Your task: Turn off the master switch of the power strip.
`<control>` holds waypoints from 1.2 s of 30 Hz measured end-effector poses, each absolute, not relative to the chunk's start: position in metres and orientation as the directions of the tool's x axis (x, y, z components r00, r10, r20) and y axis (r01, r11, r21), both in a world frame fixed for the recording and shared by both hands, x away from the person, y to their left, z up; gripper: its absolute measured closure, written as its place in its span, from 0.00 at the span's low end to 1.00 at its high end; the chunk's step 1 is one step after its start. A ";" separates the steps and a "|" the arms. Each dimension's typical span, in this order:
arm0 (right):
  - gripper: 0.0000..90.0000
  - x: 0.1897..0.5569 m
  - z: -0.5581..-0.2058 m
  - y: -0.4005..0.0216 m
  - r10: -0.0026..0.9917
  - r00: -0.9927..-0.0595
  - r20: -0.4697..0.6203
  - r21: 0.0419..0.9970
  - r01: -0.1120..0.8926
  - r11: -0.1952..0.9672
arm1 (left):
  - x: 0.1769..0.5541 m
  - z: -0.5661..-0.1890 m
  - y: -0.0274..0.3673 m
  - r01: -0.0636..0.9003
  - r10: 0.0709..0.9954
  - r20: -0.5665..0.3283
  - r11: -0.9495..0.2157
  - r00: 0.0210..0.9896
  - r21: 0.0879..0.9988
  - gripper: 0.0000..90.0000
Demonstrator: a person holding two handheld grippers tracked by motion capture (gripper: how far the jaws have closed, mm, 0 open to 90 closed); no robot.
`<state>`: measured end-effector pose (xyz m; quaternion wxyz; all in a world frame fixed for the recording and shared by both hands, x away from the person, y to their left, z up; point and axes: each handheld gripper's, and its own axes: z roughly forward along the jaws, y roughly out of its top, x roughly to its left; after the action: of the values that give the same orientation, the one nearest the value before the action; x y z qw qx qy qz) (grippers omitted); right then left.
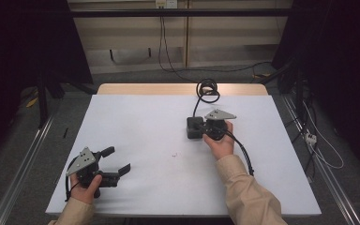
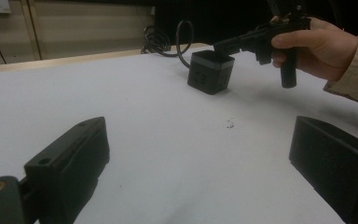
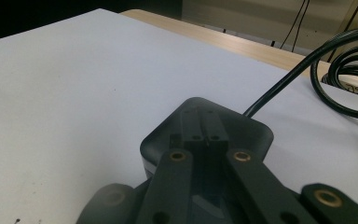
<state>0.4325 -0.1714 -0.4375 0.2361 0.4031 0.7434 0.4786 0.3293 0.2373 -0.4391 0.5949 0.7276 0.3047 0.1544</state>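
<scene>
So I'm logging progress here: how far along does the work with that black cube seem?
Early. Nothing looks finished: the black cube sits on the white table, its cable coiled behind it. In hand: the right gripper has its closed jaws over the cube's top; contact is unclear. The left gripper waits open, apart from it. Everything else remains.

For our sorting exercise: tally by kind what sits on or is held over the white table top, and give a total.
Handheld grippers: 2, left gripper and right gripper
Black cube socket block: 1
Coiled black cable: 1
Total: 4
</scene>
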 end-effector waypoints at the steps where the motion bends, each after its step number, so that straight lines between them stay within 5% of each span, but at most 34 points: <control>1: 1.00 0.432 -0.438 -0.172 0.825 -0.563 0.037 0.902 0.374 0.215 | 0.329 -0.439 0.238 0.260 0.627 -0.138 -0.107 0.767 0.960 0.05; 24: 1.00 0.431 -0.431 -0.176 0.836 -0.545 0.067 0.910 0.378 0.173 | 0.331 -0.439 0.237 0.260 0.629 -0.138 -0.106 0.765 0.960 0.05; 36: 0.58 0.430 -0.426 -0.176 0.844 -0.521 0.124 0.901 0.415 0.124 | 0.331 -0.440 0.237 0.263 0.628 -0.144 -0.101 0.765 0.959 0.05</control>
<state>0.4297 -0.1759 -0.4265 0.2165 0.4386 0.7176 0.4958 0.3307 0.2367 -0.4397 0.5961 0.7261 0.3068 0.1530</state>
